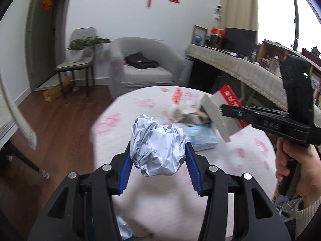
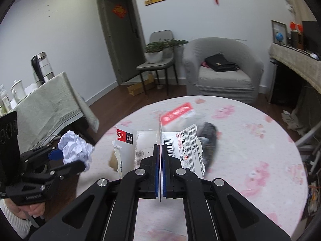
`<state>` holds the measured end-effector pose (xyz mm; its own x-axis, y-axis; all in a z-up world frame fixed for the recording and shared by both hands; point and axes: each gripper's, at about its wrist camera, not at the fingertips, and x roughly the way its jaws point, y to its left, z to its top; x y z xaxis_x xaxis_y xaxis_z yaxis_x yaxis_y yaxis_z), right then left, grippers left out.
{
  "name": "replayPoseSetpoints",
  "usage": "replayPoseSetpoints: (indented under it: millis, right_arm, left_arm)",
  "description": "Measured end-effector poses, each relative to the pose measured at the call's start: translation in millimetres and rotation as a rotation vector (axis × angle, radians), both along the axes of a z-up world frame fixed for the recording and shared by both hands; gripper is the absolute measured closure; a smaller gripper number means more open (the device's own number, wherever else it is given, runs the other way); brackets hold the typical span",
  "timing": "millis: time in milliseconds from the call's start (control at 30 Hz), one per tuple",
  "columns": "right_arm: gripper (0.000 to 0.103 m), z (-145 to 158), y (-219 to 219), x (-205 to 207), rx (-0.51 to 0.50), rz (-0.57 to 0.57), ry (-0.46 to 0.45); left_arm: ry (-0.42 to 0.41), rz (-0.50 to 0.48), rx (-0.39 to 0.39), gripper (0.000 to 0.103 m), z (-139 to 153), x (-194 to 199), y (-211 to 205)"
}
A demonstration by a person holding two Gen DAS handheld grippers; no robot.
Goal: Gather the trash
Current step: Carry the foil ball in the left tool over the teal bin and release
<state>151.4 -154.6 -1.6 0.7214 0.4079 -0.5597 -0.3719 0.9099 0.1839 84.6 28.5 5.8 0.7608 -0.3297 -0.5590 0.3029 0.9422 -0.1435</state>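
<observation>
Crumpled paper ball [image 1: 158, 146] clamped between left jaws, torn card packaging [image 2: 160, 140] pinched in right jaws

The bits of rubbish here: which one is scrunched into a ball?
The white crumpled paper clamped in the left gripper. The right gripper holds a flat torn card package, and the red packet lies flat on the table.

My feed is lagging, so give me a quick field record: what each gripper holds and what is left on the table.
left gripper: shut on crumpled paper ball, lifted off the table
right gripper: shut on torn card packaging, held edge-on
table: round, pink-flowered cloth
left on table: red-and-white wrapper, dark blurred item, blue packet
</observation>
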Motion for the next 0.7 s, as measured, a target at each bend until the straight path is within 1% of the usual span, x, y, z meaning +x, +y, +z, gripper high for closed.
replayPoseSetpoints:
  millis: [167, 333, 400, 533, 700]
  right_arm:
    - [0.100, 1, 30, 3, 0.000, 0.046, -0.004]
    - [0.101, 5, 58, 4, 0.002, 0.097, -0.008]
    - [0.100, 5, 69, 5, -0.002, 0.117, -0.007]
    - [0.100, 5, 99, 7, -0.010, 0.162, -0.006]
    - [0.100, 4, 137, 8, -0.017, 0.229, 0.003]
  left_arm:
    - [0.017, 0.091, 0.014, 0.050, -9, -2, 33]
    - [0.069, 0.160, 0.027, 0.050, -24, 3, 66]
    - [0.092, 0.177, 0.032, 0.050, -31, 3, 76]
    - [0.140, 0.208, 0.073, 0.050, -46, 2, 95]
    - [0.200, 0.226, 0.078, 0.050, -63, 1, 120]
